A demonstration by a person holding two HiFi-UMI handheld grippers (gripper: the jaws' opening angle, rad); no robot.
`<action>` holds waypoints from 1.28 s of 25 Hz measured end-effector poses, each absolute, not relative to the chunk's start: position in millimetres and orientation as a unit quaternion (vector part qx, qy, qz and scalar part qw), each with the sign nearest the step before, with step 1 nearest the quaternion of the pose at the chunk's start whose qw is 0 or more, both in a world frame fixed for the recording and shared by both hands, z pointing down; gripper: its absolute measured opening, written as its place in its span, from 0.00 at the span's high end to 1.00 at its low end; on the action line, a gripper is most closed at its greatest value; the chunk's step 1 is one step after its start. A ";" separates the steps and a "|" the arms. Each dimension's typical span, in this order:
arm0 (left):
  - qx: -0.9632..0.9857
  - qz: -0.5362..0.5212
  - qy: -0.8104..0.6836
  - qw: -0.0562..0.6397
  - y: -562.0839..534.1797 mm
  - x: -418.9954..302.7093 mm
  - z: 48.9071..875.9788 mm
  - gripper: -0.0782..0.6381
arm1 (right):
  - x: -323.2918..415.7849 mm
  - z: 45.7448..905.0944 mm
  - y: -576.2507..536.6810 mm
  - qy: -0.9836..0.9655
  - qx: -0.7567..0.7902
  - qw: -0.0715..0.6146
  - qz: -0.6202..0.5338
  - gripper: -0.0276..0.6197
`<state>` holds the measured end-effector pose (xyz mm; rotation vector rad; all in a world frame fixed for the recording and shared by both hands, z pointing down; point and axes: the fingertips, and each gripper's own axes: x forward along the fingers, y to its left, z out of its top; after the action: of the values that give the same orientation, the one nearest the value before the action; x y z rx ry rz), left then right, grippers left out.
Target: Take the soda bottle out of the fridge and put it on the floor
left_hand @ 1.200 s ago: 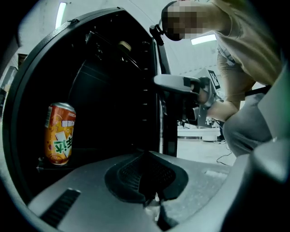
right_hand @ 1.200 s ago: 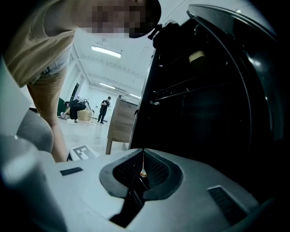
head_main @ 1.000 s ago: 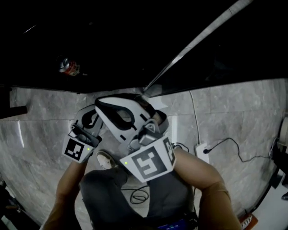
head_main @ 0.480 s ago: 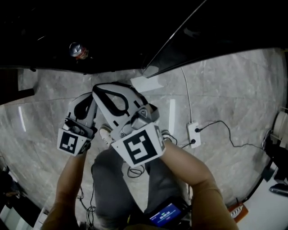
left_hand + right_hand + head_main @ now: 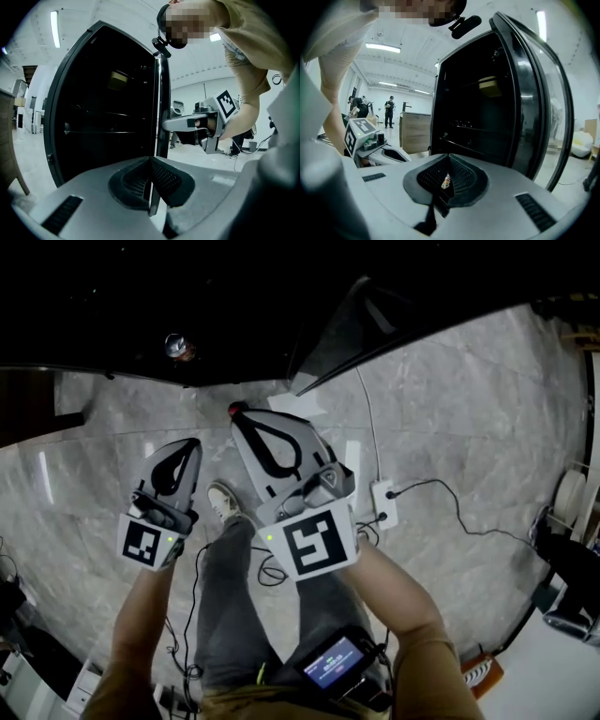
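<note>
Rise of both tools off the floor, jaws together on nothing.
Open fridge (image 5: 478, 117) ahead, its door (image 5: 539, 108) swung wide. The left gripper (image 5: 190, 444) and right gripper (image 5: 239, 414) have lifted, likely done or resetting. The soda bottle (image 5: 175, 345) stands in shadow at the fridge's foot; floor or shelf, I cannot tell. A power strip (image 5: 384, 503) lies aside.

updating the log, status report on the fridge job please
Left claw and right claw shut, empty. Soda bottle in the fridge, untouched. Fridge door open, nothing blocking.
</note>
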<state>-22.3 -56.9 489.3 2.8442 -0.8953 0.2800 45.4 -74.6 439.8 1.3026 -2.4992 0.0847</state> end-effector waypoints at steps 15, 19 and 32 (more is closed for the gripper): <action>0.950 0.106 -0.286 0.065 -42.2 15.0 342.5 0.89 | 55.1 316.0 -72.9 -0.874 0.459 0.155 0.038 0.95; 0.955 0.108 -0.270 0.054 -38.7 20.3 313.6 0.89 | 55.2 285.9 -71.2 -0.874 0.460 0.156 0.031 0.95; 0.962 0.065 -0.265 0.022 -41.3 26.3 193.5 0.89 | 73.8 158.9 -71.7 -0.853 0.500 0.149 -0.016 0.95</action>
<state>26.3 -41.3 193.5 2.9795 -0.8205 0.2000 73.8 -71.7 158.9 1.4380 -2.4508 -0.0465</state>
